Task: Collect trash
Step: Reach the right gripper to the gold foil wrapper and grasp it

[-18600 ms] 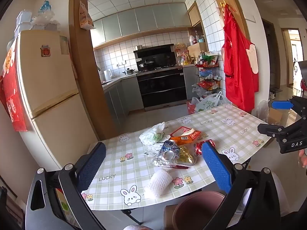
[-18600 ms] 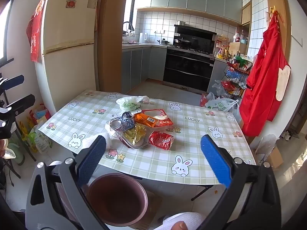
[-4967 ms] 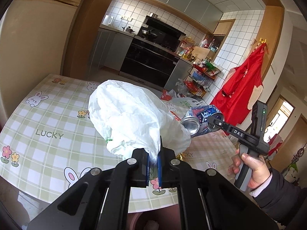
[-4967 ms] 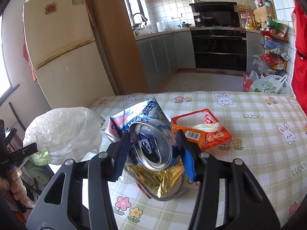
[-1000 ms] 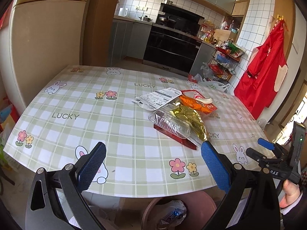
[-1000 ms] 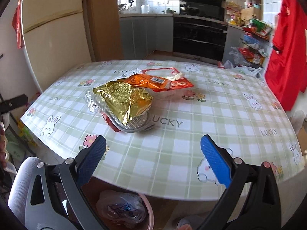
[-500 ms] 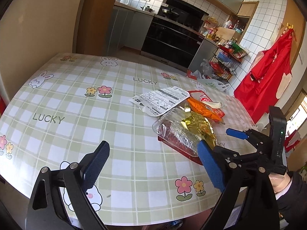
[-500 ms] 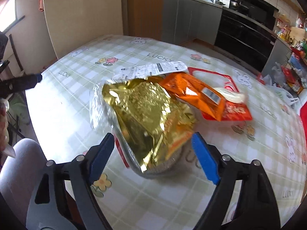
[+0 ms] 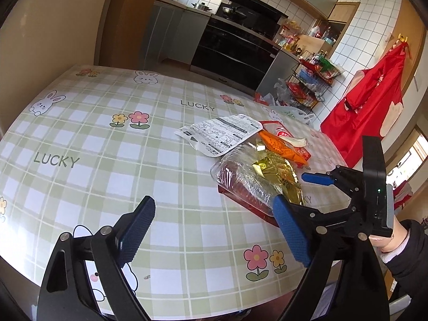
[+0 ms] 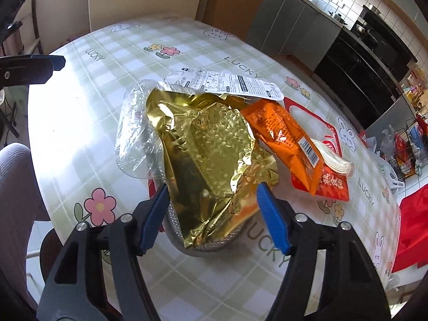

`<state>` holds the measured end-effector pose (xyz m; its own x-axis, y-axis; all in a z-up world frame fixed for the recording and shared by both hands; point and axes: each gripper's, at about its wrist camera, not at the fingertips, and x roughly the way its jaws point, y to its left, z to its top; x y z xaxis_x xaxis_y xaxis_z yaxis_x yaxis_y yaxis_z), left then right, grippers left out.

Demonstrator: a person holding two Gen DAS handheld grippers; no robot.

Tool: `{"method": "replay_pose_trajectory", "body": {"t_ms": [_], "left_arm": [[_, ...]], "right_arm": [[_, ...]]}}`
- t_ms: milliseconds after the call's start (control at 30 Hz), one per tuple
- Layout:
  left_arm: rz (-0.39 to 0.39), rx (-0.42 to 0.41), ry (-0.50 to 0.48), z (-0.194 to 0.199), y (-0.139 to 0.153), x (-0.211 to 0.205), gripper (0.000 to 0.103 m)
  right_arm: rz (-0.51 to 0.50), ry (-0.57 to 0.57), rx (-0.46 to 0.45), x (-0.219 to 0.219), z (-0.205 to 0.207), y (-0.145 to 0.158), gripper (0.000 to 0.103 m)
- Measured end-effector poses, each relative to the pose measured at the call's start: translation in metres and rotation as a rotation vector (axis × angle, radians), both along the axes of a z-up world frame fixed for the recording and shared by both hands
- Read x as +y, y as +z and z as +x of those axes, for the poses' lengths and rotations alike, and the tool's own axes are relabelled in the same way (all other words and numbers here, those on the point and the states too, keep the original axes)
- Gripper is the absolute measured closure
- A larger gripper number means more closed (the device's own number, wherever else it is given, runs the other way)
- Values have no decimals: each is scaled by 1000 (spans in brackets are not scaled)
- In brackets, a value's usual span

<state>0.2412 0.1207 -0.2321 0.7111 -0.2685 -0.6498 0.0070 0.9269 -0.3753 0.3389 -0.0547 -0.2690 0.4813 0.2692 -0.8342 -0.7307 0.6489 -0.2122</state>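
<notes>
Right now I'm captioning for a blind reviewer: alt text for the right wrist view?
The open right gripper straddles crumpled gold foil on a checked table. An orange packet and a white printed sheet lie beyond it.

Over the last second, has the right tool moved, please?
Yes. The right tool has closed in on the gold foil wrapper, which lies on the table; its open jaws now flank it.
</notes>
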Motion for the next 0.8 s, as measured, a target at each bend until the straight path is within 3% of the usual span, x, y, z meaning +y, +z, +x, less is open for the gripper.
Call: {"method": "replay_pose_trajectory", "body": {"t_ms": [267, 433, 800], "left_arm": [[-17, 1, -22, -2, 0, -5, 16], [-28, 5, -33, -3, -1, -8, 16], [-40, 11, -58, -2, 1, -18, 17]], "right_arm": [[14, -11, 30, 11, 5, -5, 39], [87, -21, 61, 0, -2, 5, 50], [236, -115, 61, -42, -43, 26, 53]]}}
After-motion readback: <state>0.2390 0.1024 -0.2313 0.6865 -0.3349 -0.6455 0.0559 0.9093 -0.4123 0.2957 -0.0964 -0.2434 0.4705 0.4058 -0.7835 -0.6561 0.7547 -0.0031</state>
